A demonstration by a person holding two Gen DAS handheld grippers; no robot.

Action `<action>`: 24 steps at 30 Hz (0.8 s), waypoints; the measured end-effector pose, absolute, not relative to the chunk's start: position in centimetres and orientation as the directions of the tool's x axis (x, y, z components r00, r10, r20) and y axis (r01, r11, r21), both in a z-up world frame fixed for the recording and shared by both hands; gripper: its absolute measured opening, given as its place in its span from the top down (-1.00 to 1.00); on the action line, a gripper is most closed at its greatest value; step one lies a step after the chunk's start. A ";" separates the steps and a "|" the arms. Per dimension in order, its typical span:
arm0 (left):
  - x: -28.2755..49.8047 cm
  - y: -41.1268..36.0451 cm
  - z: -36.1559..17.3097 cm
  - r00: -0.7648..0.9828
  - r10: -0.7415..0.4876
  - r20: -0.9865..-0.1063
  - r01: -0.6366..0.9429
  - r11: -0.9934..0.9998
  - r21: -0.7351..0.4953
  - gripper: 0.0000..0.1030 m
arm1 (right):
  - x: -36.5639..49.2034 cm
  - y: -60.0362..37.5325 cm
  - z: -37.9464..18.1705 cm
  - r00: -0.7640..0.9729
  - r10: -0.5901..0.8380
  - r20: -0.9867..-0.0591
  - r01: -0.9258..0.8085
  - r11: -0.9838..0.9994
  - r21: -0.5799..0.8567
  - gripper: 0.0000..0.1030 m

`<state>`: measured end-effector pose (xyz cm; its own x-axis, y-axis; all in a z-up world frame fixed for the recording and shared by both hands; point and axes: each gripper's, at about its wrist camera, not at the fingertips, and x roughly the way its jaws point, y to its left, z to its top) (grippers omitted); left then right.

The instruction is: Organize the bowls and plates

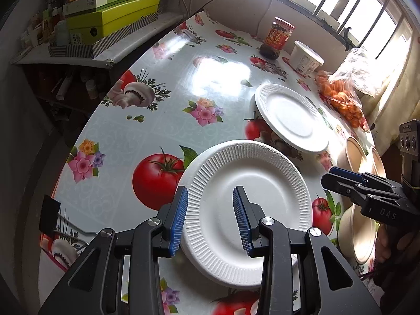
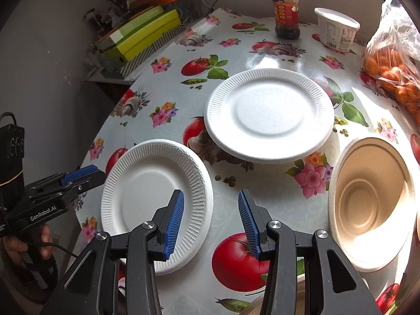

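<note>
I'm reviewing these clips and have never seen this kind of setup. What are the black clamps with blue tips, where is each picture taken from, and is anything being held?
There is no robot here: a person holds a hand-operated two-finger gripper in each hand, each carrying a wide-angle camera looking along its fingers. One picture looks out from the left gripper, the other from the right gripper. On the flowered tablecloth lie two white foam plates, a near plate and a far plate, a beige bowl, a red-labelled jar, a white tub and a bag of oranges. Both grippers are open and hold nothing.
</note>
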<state>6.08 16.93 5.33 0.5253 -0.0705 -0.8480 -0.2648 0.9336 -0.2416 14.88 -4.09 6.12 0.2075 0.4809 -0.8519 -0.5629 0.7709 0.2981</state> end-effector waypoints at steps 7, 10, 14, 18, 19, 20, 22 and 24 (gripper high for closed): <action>7.1 16.2 5.7 0.528 -0.061 -0.847 -0.252 0.941 -0.224 0.28 | 15.3 -4.4 6.7 0.227 0.485 -0.844 -0.564 0.772 0.292 0.17; 7.7 15.8 5.8 0.530 -0.055 -0.846 -0.245 0.945 -0.215 0.28 | 15.7 -4.7 7.1 0.243 0.486 -0.840 -0.566 0.774 0.284 0.17; 8.7 15.2 6.0 0.530 -0.046 -0.847 -0.231 0.953 -0.196 0.28 | 16.7 -5.4 7.9 0.279 0.484 -0.829 -0.559 0.784 0.270 0.17; 10.1 14.6 6.3 0.536 -0.055 -0.843 -0.201 0.961 -0.190 0.28 | 18.3 -6.3 8.6 0.315 0.473 -0.823 -0.545 0.800 0.251 0.17; 10.5 14.4 6.4 0.542 -0.058 -0.839 -0.187 0.964 -0.187 0.28 | 18.7 -6.6 8.7 0.324 0.467 -0.823 -0.538 0.806 0.246 0.17; 10.9 14.2 6.5 0.543 -0.054 -0.838 -0.183 0.966 -0.181 0.28 | 19.2 -6.8 8.9 0.333 0.460 -0.823 -0.530 0.813 0.240 0.17; 11.7 13.8 6.7 0.547 -0.069 -0.834 -0.166 0.968 -0.189 0.28 | 20.2 -7.3 9.0 0.345 0.449 -0.824 -0.516 0.824 0.233 0.17; 12.7 13.6 6.7 0.543 -0.089 -0.835 -0.152 0.967 -0.202 0.28 | 21.3 -7.8 9.0 0.357 0.437 -0.826 -0.501 0.835 0.226 0.17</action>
<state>12.68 13.63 6.72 0.5425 -0.0895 -0.8353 -0.1522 0.9674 -0.2025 21.33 -7.84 8.99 0.3565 0.4374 -0.8256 -0.5012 0.8352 0.2261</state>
